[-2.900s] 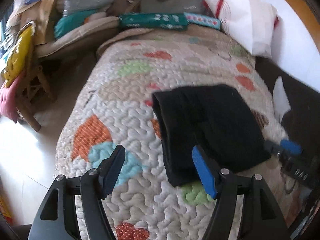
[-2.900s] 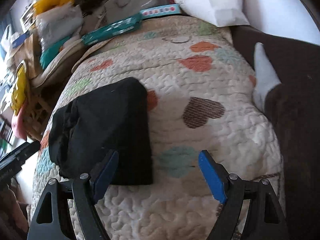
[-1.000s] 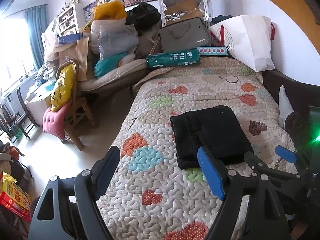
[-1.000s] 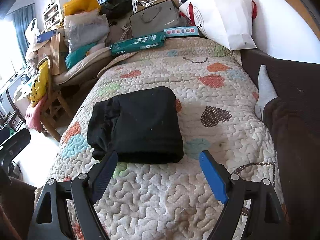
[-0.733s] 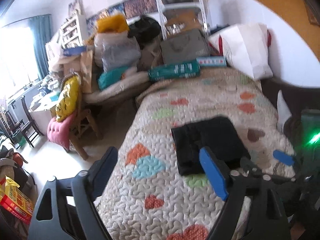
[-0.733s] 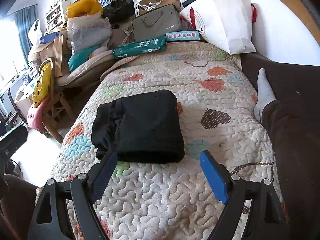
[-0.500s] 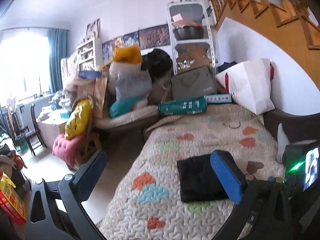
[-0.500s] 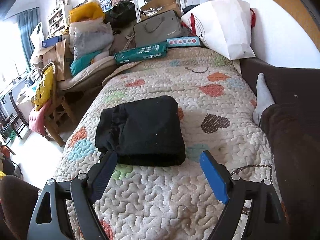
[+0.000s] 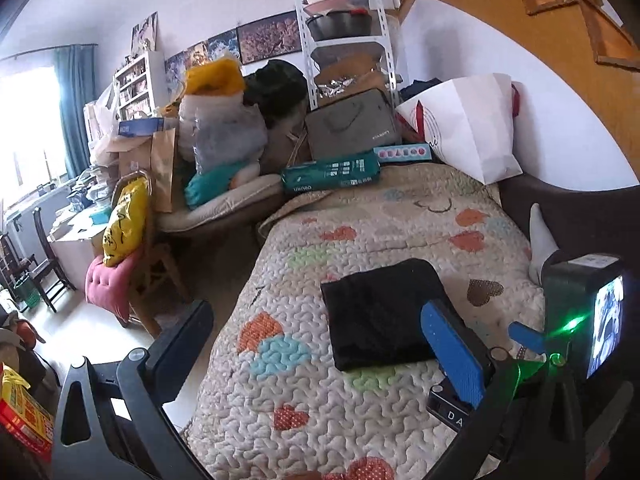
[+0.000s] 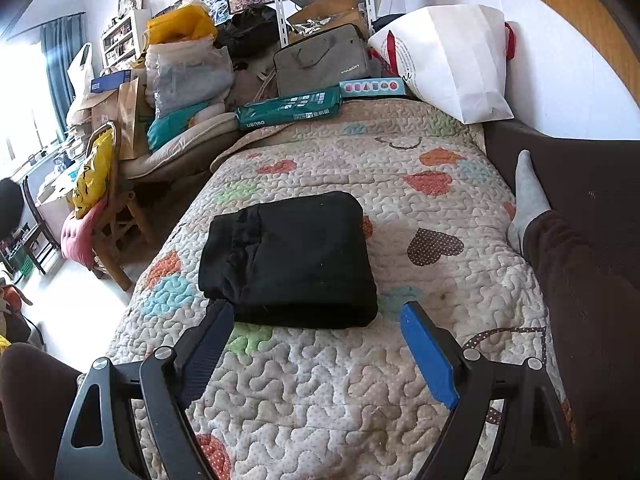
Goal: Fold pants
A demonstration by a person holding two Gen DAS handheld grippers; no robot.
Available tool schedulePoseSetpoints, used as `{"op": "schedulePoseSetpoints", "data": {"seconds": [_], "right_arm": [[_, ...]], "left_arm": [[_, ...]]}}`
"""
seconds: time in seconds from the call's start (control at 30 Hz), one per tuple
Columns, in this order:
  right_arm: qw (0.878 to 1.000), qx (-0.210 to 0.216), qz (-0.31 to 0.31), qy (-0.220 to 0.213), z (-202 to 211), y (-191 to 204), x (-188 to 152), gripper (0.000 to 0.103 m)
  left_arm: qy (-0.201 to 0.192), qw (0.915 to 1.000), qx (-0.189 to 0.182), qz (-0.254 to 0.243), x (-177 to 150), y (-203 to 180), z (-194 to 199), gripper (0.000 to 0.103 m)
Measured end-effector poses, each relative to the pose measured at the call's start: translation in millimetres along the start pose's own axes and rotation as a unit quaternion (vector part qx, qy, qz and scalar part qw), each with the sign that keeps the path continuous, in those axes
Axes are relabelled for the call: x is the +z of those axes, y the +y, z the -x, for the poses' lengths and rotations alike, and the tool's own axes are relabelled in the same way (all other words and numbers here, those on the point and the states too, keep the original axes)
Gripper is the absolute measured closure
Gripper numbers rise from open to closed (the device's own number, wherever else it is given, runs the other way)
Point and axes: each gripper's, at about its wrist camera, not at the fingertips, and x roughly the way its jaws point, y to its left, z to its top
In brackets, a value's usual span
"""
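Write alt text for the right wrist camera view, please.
Black pants lie folded into a compact rectangle on a heart-patterned quilt, just beyond the open, empty right gripper. A person's socked foot rests at the quilt's right edge.

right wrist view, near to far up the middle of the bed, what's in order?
right hand-held gripper → folded black pants → bare stretch of heart-print quilt → green deli paper pack → grey laptop bag → white metal shelf
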Motion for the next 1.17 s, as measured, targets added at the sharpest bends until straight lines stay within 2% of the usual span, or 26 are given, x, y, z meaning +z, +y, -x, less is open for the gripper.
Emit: {"op": "schedulePoseSetpoints", "data": {"seconds": [0.3, 0.67, 0.93, 1.03, 1.17], "right_arm": [[1.0, 0.001, 0.002, 0.003, -2.2, 1.1, -0.9, 0.014], [1.0, 0.003, 0.014, 0.006, -5.6, 4.7, -2.9, 0.014], [1.0, 0.001, 0.021, 0.008, -8.0, 7.9, -5.2, 0.013], [1.0, 0.0, 0.019, 0.011, -10.4, 6.5, -6.3, 0.013], [1.0, -0.002, 0.016, 0.016, -13.5, 3.1, -6.9, 0.013]], "left_arm": [[0.04, 0.999, -0.012, 0.017, -6.4, 5.3, -13.2, 0.0], [0.072, 0.997, -0.018, 0.023, -15.9, 5.4, -30.1, 0.0], [0.123, 0.9915, -0.031, 0.03, -21.8, 6.2, -63.6, 0.0], [0.15, 0.988, -0.025, 0.028, -25.2, 5.5, -79.5, 0.0], [0.176, 0.9833, -0.034, 0.031, -31.0, 8.3, -97.0, 0.0]]}}
